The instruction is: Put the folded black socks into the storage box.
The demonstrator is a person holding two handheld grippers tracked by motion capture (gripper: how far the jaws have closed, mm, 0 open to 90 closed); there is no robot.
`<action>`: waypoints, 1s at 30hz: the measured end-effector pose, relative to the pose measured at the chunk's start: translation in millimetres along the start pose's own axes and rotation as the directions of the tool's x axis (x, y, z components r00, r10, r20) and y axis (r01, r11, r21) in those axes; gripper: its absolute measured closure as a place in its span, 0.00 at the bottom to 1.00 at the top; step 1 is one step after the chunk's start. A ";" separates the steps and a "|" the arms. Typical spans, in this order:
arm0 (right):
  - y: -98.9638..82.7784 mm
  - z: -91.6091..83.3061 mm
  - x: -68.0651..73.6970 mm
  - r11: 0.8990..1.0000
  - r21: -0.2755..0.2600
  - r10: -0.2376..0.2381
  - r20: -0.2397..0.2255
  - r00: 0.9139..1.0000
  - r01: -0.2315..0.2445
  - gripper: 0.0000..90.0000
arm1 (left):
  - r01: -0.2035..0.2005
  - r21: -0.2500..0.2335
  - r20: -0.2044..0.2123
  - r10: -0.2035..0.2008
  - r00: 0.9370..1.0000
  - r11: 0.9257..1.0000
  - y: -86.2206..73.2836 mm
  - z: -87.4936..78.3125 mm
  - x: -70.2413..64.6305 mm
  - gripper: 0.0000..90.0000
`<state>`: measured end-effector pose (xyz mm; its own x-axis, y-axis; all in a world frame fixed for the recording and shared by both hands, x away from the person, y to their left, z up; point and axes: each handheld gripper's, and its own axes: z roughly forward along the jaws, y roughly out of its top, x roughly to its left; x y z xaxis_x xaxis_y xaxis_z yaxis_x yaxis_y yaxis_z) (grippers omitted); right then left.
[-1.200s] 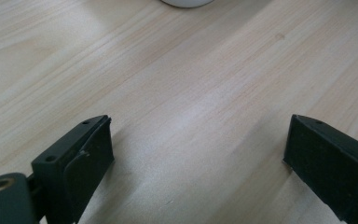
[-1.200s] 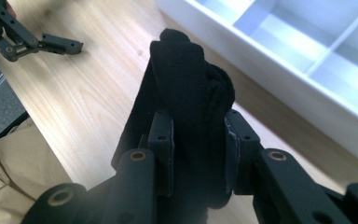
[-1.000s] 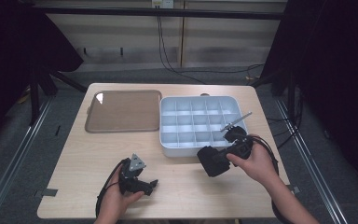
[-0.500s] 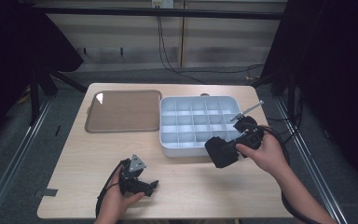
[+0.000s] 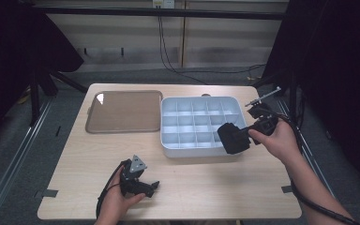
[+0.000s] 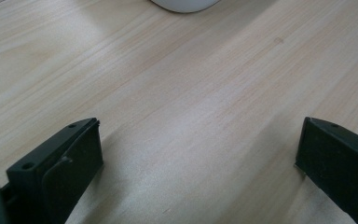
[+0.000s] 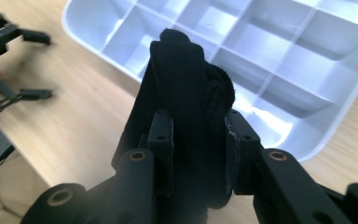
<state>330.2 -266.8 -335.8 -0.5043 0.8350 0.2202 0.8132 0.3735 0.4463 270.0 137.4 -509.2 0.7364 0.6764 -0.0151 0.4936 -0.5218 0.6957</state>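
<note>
Fabric is what this is about: a rolled bundle of black cloth [image 7: 186, 93], perhaps a sock, sits clamped between the jaws of the right hand-held gripper [image 7: 198, 154], with the pads pressing its sides so that it bulges above them. In the high view the same bundle [image 5: 233, 138] hangs at the lower right corner of the white divided tray [image 5: 168, 140], right of centre in the frame, carried over the tray's near edge and lifted off the bench [image 5: 215, 187]. To my eye it is held low and tilted toward the compartments because the person means to drop it into one of them; the cells look bare, so any near one would do. The roll looks soft, so the firm pinch across its middle is probably what keeps it from unrolling.

The left hand-held gripper [image 5: 140, 185] lies at the lower left of the high view, resting on the bench in the person's left hand [image 5: 119, 201], well apart from the tray. Its jaws stand wide with nothing but pale wood between them, as its own view shows; it seems parked there simply to stay out of the way.

At the upper left of the bench a flat brown tray [image 5: 124, 111] lies just beside the divided one, with nothing on it that I can make out
</note>
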 end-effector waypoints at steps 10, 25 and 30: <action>2.0 8.4 -31.3 0.998 -0.005 0.065 0.079 0.995 -0.065 0.76 | -0.004 0.002 0.000 0.004 1.000 1.000 0.0 -0.2 0.2 0.00; 2.0 38.1 -52.6 0.992 0.013 0.121 0.140 0.983 -0.124 0.76 | -0.004 0.002 0.000 0.004 1.000 1.000 0.0 -0.1 0.2 0.00; 2.3 48.8 -54.2 0.991 0.040 0.118 0.170 0.978 -0.126 0.76 | -0.004 0.002 0.000 0.004 1.000 1.000 0.0 -0.1 0.2 0.00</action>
<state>373.6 -291.4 -389.0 -0.3485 0.9295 0.1205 0.8812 0.2811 0.3801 270.1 137.5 -509.1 0.7381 0.6746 -0.0122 0.4916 -0.5253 0.6946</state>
